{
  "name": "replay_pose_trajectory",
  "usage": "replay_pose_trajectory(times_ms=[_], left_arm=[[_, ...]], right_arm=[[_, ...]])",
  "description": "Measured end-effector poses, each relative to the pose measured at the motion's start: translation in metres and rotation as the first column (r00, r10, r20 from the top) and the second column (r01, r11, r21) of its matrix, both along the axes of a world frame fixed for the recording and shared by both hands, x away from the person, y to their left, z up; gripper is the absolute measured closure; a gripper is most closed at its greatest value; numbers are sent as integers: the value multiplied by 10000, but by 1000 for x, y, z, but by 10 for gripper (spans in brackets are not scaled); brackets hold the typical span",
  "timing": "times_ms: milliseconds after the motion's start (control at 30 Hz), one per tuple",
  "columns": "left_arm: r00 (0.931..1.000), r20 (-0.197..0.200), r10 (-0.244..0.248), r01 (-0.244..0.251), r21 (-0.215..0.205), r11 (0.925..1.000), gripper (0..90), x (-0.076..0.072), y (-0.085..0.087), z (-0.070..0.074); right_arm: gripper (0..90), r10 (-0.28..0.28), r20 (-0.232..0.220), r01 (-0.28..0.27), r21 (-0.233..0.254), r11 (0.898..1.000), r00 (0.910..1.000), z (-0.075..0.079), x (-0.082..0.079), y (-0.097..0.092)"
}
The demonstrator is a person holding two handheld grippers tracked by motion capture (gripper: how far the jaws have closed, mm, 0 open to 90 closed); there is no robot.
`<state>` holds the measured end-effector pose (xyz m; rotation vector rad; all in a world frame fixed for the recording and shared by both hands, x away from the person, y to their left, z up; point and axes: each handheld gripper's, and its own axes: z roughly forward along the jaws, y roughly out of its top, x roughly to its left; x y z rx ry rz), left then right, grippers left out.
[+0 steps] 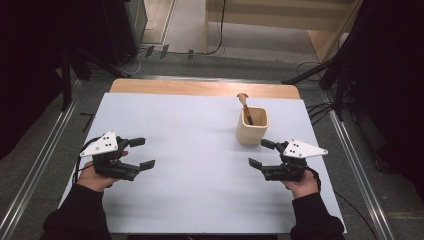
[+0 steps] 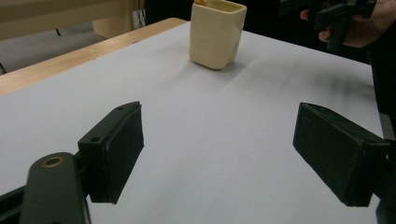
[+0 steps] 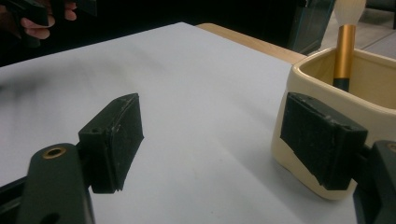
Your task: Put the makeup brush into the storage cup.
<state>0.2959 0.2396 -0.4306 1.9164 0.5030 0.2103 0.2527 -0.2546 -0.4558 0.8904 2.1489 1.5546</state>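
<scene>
Fingers of both grippers apart and empty, right gripper [image 1: 261, 153] just beside cream cup [image 1: 252, 126] holding brush [image 1: 245, 107], left gripper [image 1: 142, 152] well apart, white worktop [image 1: 195, 150]

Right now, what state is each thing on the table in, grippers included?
Cup: upright on the white table, open top, not held.
Brush: standing in the cup, bristles up, leaning on the rim.
Left gripper: open, holding nothing, over the table's left side.
Right gripper: open, holding nothing, close beside the cup.
</scene>
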Motion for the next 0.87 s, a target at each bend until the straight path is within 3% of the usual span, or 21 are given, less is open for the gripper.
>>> replay_pose_trajectory(times_ms=[867], left_arm=[[10000, -56, 75, -76, -87, 9999, 162, 1, 4, -3]], right_arm=[[218, -230, 209, 221, 428, 9988, 9995, 3, -1, -9]])
